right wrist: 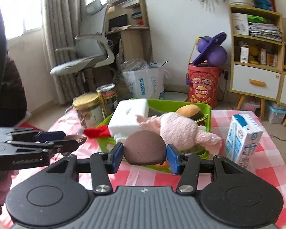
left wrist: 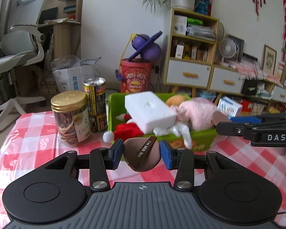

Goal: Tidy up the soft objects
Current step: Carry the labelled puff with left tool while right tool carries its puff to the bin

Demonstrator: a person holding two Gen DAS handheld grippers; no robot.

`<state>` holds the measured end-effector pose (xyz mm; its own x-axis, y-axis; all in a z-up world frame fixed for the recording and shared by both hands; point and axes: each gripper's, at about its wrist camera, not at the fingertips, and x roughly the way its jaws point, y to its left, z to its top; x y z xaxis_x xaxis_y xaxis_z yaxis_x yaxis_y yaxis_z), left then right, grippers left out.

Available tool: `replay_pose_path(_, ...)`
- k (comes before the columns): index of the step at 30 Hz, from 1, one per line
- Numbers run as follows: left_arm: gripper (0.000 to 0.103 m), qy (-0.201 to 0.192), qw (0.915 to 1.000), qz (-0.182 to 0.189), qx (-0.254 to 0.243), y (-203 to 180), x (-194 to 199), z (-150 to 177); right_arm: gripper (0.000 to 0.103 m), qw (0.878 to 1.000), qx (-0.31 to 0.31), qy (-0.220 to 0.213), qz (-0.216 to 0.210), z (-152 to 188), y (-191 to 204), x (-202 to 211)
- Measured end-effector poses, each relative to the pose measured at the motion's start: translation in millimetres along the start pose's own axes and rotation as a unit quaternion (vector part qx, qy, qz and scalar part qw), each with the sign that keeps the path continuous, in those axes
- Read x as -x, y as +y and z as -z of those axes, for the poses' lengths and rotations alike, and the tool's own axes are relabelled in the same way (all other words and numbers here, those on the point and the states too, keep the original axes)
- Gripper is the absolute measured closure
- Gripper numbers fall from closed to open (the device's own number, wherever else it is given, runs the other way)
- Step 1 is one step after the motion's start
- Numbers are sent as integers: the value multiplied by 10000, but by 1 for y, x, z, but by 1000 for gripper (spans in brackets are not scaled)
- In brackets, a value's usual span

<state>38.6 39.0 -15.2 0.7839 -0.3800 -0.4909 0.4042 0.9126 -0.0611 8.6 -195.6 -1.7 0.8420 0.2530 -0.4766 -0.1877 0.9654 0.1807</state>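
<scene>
My left gripper [left wrist: 142, 153] is shut on a round brown puff [left wrist: 143, 158] with a band reading "I'm Milk tea", held above the checked table. In the right wrist view my right gripper [right wrist: 145, 152] is shut on a second brown puff [right wrist: 145, 147], its plain side up. Both hover just in front of a green bin [left wrist: 200, 139] that holds a white sponge block [left wrist: 148, 110], a pink plush toy [left wrist: 196, 112], a red Santa hat [left wrist: 127, 130] and a bun-shaped toy [right wrist: 188, 109]. Each gripper shows at the edge of the other's view, the right gripper [left wrist: 217, 125] and the left gripper [right wrist: 80, 140].
A gold-lidded cookie jar [left wrist: 71, 118] and a tall can [left wrist: 95, 105] stand left of the bin. A blue-and-white milk carton [right wrist: 242, 139] stands to its right. A hand [right wrist: 2, 189] holds the left gripper. Beyond the table are a chair, shelves and a red bucket.
</scene>
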Motion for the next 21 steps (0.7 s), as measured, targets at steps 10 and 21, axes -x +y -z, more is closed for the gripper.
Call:
replay_pose_path(10,59,-234,9990,241,291,-13,-5,-16,81,9984,-503,-161,196,-10,-22,-3)
replay_pose_path(21,59,-125,9974,546,451,-43,-68,-75,80,9871,-1439,-471,515,-32,-67,-36)
